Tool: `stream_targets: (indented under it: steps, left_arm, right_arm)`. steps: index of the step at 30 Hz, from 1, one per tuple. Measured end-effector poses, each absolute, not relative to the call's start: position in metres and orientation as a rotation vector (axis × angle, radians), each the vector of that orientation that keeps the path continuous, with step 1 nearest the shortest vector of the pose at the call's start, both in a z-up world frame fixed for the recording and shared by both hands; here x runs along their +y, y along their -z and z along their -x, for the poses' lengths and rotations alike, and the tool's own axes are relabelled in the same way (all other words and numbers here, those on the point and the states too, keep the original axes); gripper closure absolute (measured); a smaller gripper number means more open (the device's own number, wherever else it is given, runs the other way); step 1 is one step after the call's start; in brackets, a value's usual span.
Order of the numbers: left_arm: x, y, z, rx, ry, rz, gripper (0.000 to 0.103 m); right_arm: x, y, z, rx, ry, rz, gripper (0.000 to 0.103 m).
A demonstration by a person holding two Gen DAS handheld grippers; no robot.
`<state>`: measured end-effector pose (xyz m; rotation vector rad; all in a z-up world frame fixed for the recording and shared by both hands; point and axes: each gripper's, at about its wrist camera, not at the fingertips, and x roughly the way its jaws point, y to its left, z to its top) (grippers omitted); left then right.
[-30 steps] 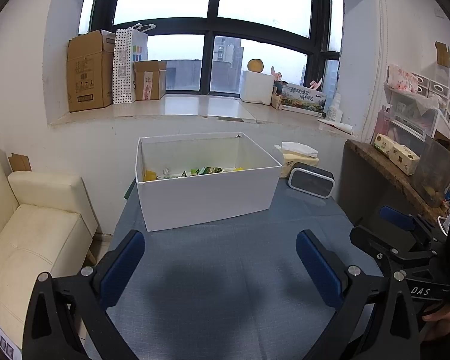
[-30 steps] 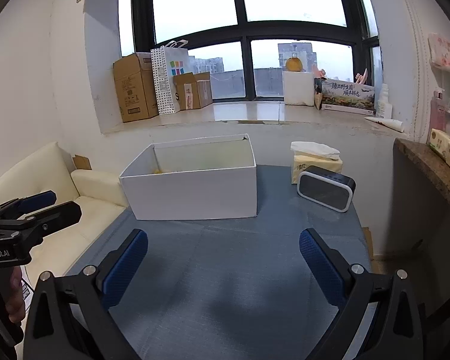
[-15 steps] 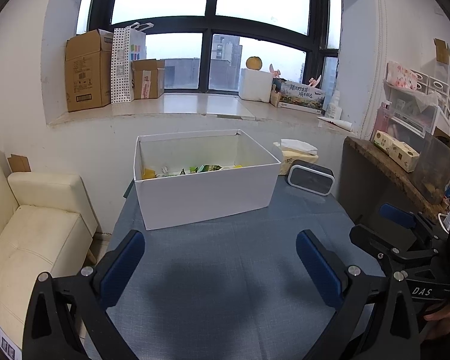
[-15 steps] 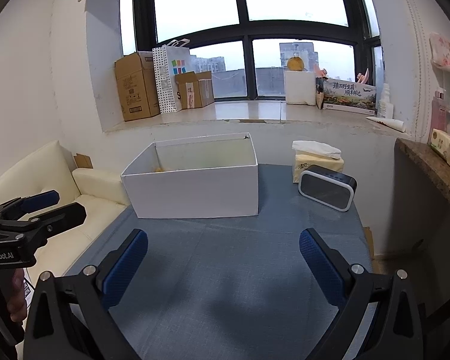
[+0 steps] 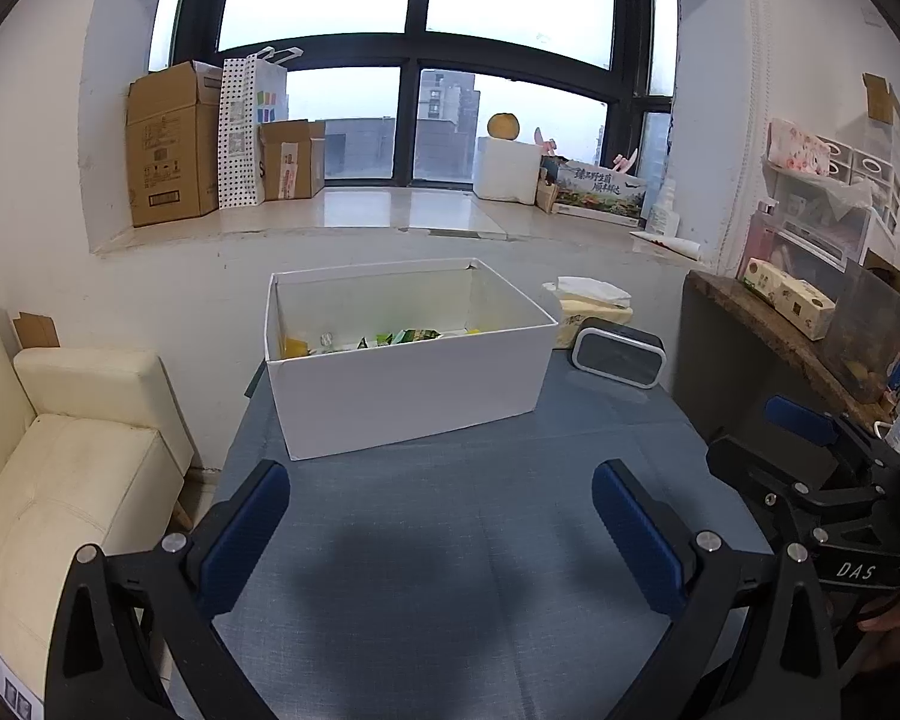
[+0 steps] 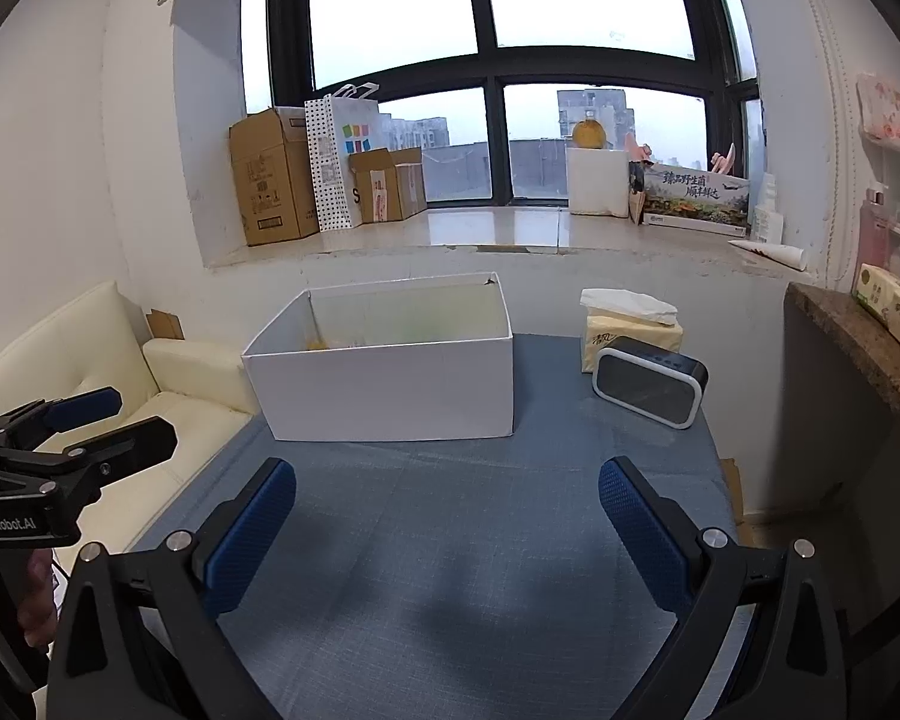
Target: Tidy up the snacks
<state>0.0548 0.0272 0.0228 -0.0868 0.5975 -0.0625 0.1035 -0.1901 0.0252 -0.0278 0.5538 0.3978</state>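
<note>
A white open box [image 5: 408,384] stands at the far side of the blue-grey table [image 5: 450,540]; it also shows in the right wrist view [image 6: 390,390]. Several snack packets [image 5: 402,337] in yellow and green lie on its floor. My left gripper [image 5: 441,531] is open and empty, above the table well short of the box. My right gripper [image 6: 447,531] is open and empty too, at a similar distance. Each gripper shows at the edge of the other's view, the right [image 5: 810,468] and the left [image 6: 72,438].
A black and white speaker [image 6: 651,381] and a tissue pack [image 6: 627,324] stand right of the box. A cream sofa [image 5: 72,468] is left of the table. A dark shelf [image 5: 780,336] with boxes is at the right. Cardboard boxes [image 5: 171,144] sit on the windowsill.
Both grippers have drawn back and up slightly from the box, so it looks a little smaller and farther. Both stay open and empty.
</note>
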Motion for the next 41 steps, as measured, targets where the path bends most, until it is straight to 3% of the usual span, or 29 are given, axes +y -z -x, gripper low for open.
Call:
stream_targets:
  steps: [41]
  left_arm:
    - [0.0309, -0.0198, -0.0563, 0.601, 0.077, 0.104, 0.0]
  right_arm:
    - [-0.189, -0.0333, -0.095, 0.547, -0.419, 0.026, 0.0]
